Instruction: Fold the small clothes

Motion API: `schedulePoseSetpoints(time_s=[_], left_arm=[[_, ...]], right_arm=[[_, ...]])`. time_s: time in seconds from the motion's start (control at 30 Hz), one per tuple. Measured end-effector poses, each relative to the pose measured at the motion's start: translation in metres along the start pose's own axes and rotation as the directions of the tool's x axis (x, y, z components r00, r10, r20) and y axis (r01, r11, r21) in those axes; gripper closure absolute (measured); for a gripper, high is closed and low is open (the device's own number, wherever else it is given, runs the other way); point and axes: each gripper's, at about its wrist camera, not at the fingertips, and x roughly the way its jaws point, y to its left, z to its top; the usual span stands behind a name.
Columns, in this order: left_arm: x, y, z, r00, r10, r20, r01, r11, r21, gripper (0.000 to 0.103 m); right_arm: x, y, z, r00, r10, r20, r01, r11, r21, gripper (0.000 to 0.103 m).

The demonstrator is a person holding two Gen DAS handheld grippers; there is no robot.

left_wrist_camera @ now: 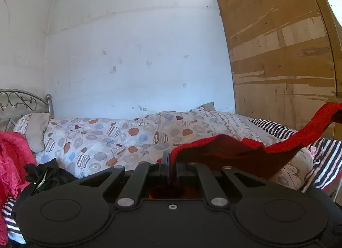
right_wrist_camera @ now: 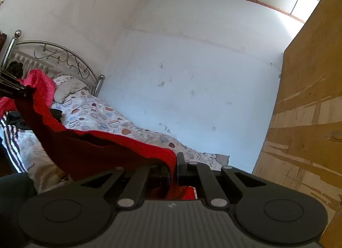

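From where I'm standing, the left gripper point(left_wrist_camera: 172, 165) has its fingers clamped on one edge of the red garment point(left_wrist_camera: 230, 151). The cloth is up in the air over the patterned duvet point(left_wrist_camera: 111, 139), sagging in the middle, and the right gripper point(right_wrist_camera: 176, 163) is pinching the opposite edge. Looks like soft, light knit, floppy with zero stiffness, so I'd say corners or hems are the spots to hold. Not slippery, I'd guess, and nothing fragile.
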Motion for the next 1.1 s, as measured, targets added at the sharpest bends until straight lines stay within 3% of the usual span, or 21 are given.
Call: schedulePoseSetpoints(time_s=[0.3,0.63,0.8,0.93,1.1], left_arm=[[0.099,0.013,0.028,1.0,0.03,0.001,-0.03,0.999,0.017,0.098],[0.263,0.036,0.04,0.99,0.023,-0.136,-0.016,0.998,0.055,0.098],[0.335,0.05,0.023,0.973,0.003,-0.231,0.004,1.0,0.029,0.098],[0.386,0.061,0.001,0.949,-0.021,-0.314,0.016,1.0,-0.02,0.098],[0.433,0.076,-0.021,0.918,-0.068,-0.39,0.008,0.988,-0.154,0.098]], right_arm=[[0.108,-0.031,-0.001,0.999,-0.007,-0.031,0.007,1.0,-0.005,0.097],[0.265,-0.054,-0.026,0.985,0.037,-0.17,-0.038,0.999,-0.001,0.097],[0.334,-0.051,-0.045,0.961,0.065,-0.268,-0.068,0.998,-0.003,0.097],[0.378,-0.042,-0.068,0.932,0.098,-0.35,-0.089,0.995,0.043,0.097],[0.42,-0.045,-0.098,0.893,0.137,-0.429,-0.093,0.988,0.122,0.097]])
